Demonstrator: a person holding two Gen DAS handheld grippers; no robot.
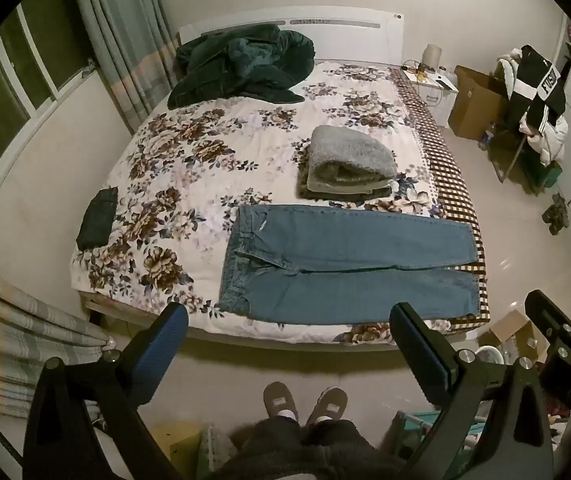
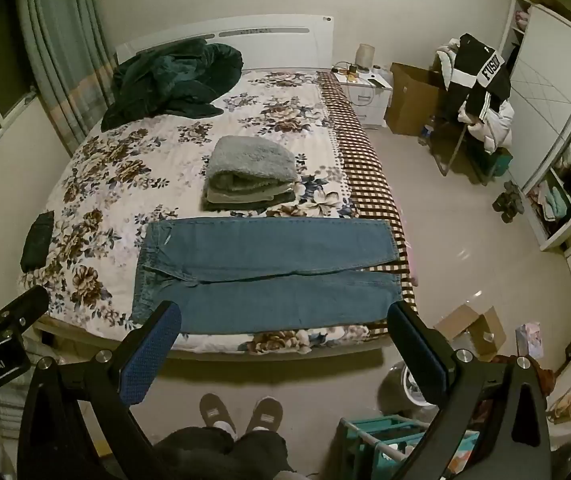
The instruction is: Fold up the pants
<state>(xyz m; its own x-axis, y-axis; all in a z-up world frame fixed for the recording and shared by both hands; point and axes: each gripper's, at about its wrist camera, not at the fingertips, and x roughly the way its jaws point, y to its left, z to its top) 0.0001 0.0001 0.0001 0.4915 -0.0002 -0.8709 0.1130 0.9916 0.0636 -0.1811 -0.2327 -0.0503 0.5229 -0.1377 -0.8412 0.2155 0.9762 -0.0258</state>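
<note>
A pair of blue jeans (image 1: 345, 264) lies flat along the near edge of the floral bed (image 1: 189, 168), waist to the left, both legs stretched to the right. It also shows in the right wrist view (image 2: 269, 268). My left gripper (image 1: 289, 320) is open and empty, held high above the bed's near edge. My right gripper (image 2: 285, 320) is open and empty too, beside the left one; it shows at the right edge of the left wrist view (image 1: 565, 312). Neither touches the jeans.
A stack of folded clothes topped by a grey fleece (image 1: 349, 164) sits behind the jeans. A dark green blanket (image 1: 241, 68) lies by the headboard. A small black folded item (image 1: 97, 218) is at the bed's left edge. Boxes (image 2: 473, 330), a basket and a chair with clothes (image 2: 477, 92) stand on the floor to the right.
</note>
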